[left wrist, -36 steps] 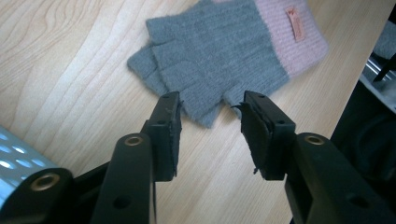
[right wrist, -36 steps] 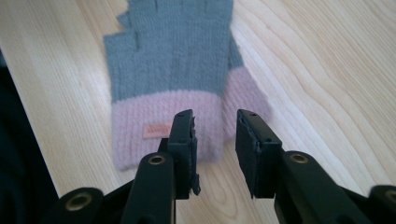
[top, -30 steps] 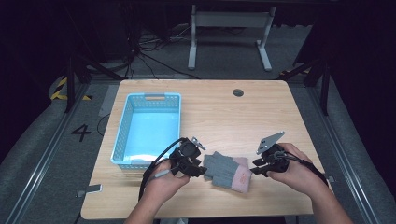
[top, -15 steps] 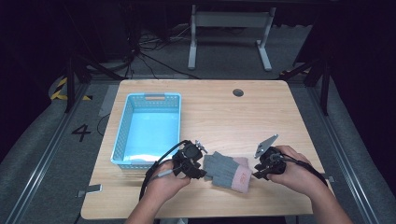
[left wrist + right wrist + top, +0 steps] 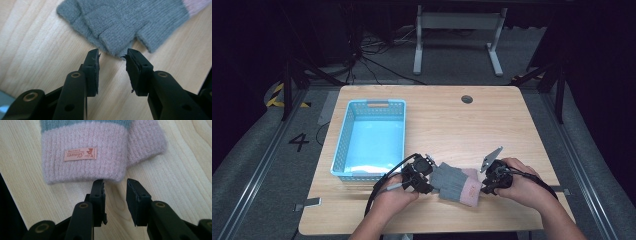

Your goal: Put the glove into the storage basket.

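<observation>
Glove, grey knit with a pink cuff, lies flat on the tabletop near its front edge, seen from the high view between the two hands. The left gripper sits just at the glove's grey finger end, the right gripper just at the pink cuff. A blue basket stands beside them to the left, with nothing inside it as far as this view tells.

From the left gripper view, the left gripper has its jaws spread, with the tip of a grey glove finger lying right at the opening between them; nothing is pinched.

From the right gripper view, the right gripper is likewise spread, its jaws stopping just short of the cuff's hem. The glove carries a small sewn label on the cuff.

Judging by this, both ends are lined up for a hold but neither is gripped. Closing on the glove, lifting it, and probably carrying it to the basket all appear left to do.
</observation>
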A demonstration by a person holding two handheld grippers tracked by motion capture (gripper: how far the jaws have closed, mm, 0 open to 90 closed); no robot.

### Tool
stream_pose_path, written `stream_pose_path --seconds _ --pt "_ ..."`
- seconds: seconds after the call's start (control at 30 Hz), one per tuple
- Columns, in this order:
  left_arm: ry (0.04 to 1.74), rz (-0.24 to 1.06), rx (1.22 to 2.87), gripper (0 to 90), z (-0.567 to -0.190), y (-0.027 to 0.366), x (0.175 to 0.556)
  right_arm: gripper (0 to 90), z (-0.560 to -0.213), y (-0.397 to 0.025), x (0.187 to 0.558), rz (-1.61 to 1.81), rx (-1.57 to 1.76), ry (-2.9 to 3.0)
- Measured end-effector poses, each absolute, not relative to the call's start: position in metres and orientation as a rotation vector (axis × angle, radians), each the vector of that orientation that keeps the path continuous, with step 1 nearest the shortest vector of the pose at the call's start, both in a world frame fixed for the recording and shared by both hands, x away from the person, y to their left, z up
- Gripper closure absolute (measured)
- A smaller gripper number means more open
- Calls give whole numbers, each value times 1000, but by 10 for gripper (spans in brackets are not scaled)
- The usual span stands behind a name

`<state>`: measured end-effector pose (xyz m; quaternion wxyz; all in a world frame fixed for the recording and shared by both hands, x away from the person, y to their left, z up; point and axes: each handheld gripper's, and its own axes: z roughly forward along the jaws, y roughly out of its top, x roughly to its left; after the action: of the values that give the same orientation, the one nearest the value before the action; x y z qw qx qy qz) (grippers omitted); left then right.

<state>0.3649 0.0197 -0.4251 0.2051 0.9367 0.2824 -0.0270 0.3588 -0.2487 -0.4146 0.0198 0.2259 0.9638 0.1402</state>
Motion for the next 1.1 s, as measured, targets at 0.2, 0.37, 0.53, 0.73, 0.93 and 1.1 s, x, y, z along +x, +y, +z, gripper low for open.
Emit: stream_pose_path --seconds 0.2,0.37,0.53,0.73,0.93,1.1 --pt "797 -76 2630 661 -433 14 366 686 -415 -249 359 431 709 2993" --pt "795 -75 2638 675 -434 12 367 687 -416 -248 359 429 693 2995" --pt "810 -85 2637 682 -436 13 368 689 -417 -248 359 433 697 2996" --pt "786 -67 2636 719 -433 9 365 711 -417 -245 359 433 669 2988" --pt "776 -35 2607 797 -425 8 361 727 -416 -243 358 435 658 2988" --pt "786 -17 2613 852 -424 6 360 771 -415 -242 357 437 659 2984"
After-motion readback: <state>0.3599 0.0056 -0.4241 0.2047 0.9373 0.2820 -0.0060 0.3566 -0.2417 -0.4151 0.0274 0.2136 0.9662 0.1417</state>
